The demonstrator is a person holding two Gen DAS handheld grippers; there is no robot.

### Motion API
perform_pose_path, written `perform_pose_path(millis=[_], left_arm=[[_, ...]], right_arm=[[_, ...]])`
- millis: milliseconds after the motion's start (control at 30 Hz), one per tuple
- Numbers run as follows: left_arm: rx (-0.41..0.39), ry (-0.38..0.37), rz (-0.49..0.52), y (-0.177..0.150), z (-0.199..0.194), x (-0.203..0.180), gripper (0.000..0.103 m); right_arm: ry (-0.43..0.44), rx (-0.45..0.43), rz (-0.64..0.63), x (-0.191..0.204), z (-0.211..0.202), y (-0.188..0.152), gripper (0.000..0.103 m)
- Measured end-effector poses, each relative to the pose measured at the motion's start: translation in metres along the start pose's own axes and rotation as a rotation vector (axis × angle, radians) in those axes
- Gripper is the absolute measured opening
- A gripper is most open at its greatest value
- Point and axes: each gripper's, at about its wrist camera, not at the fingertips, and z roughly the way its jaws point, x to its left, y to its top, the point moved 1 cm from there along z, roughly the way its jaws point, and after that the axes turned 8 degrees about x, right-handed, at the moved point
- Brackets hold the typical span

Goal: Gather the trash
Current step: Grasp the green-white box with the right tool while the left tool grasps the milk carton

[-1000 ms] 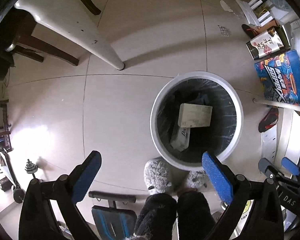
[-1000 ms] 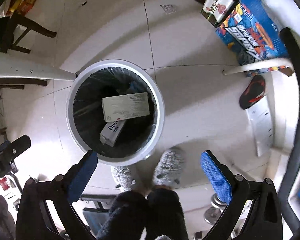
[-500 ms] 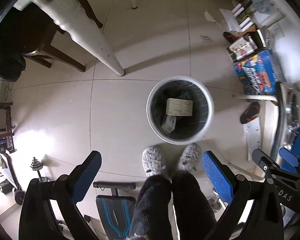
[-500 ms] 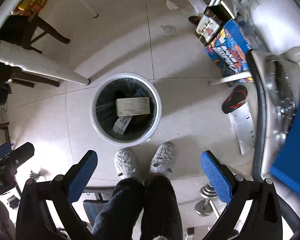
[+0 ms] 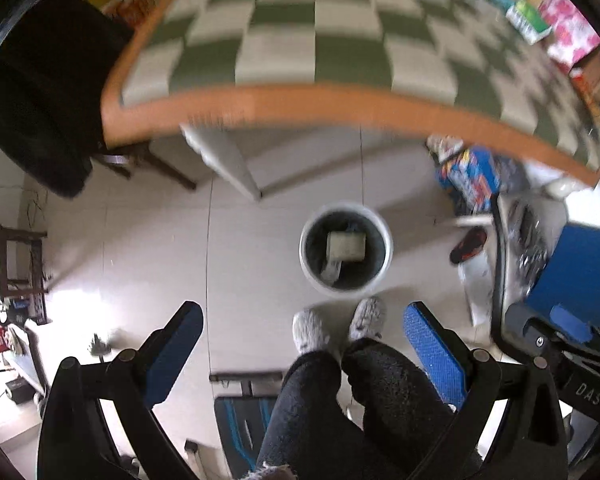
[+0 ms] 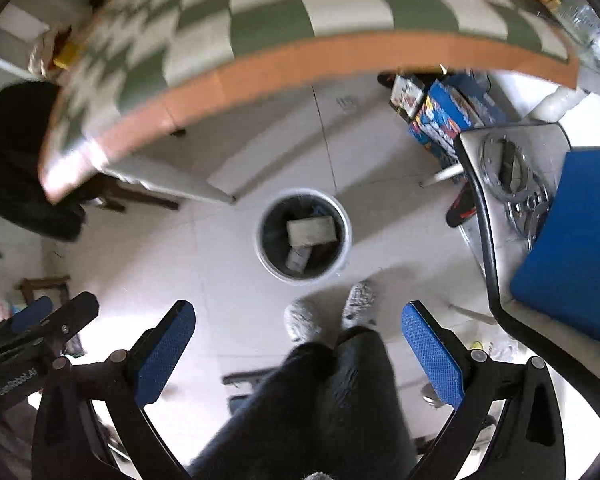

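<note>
Checkered table (image 5: 340, 32) fills the twelve-o'clock half of both views; packets at its one-o'clock corner (image 5: 540, 20) — blurred, possibly trash left to collect. On the floor below, a white bin (image 5: 346, 250) sits just past centre, toward one o'clock of the person's slippers (image 5: 336, 322); inside lie a pale box (image 5: 346, 245) over a second carton (image 6: 298, 258) — judged already collected. Left gripper (image 5: 302, 354) and right gripper (image 6: 298, 354): jaws spread wide, holding and touching nothing, both well above the bin.
</note>
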Motion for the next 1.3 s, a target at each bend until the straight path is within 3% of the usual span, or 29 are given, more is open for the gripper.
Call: perform_pose_path(millis=[100, 267, 467, 567, 733, 933, 1167, 1233, 1300], left_arm=[[-0.068, -0.011, -0.016, 0.029, -0.029, -0.006, 0.103], [-0.18, 0.041, 0.006, 0.093, -0.069, -0.034, 0.103], [-0.249, 0.096, -0.013, 0.193, -0.089, -0.081, 0.103], [-0.237, 0.108, -0.039, 0.244, -0.084, -0.109, 0.103], [-0.19, 0.153, -0.037, 0.314, -0.069, -0.152, 0.103], [-0.119, 0.18, -0.041, 0.39, -0.039, -0.194, 0.103], [-0.059, 0.187, -0.025, 0.44, -0.01, -0.212, 0.103], [-0.051, 0.181, 0.002, 0.446, -0.007, -0.211, 0.103], [-0.054, 0.186, 0.057, 0.45, -0.007, -0.212, 0.103]], right_arm=[[0.016, -0.057, 0.011, 0.004, -0.041, 0.028, 0.103], [-0.026, -0.135, -0.005, -0.005, -0.097, 0.094, 0.103], [-0.157, -0.182, -0.077, -0.042, -0.147, 0.225, 0.103], [-0.233, -0.168, -0.119, -0.065, -0.156, 0.297, 0.103], [-0.321, -0.117, -0.181, -0.101, -0.154, 0.41, 0.103], [-0.434, -0.027, -0.301, -0.121, -0.128, 0.517, 0.103], [-0.475, 0.115, -0.462, -0.119, -0.08, 0.579, 0.103], [-0.558, 0.091, -0.516, -0.114, -0.071, 0.588, 0.103], [-0.572, 0.09, -0.525, -0.113, -0.067, 0.591, 0.103]])
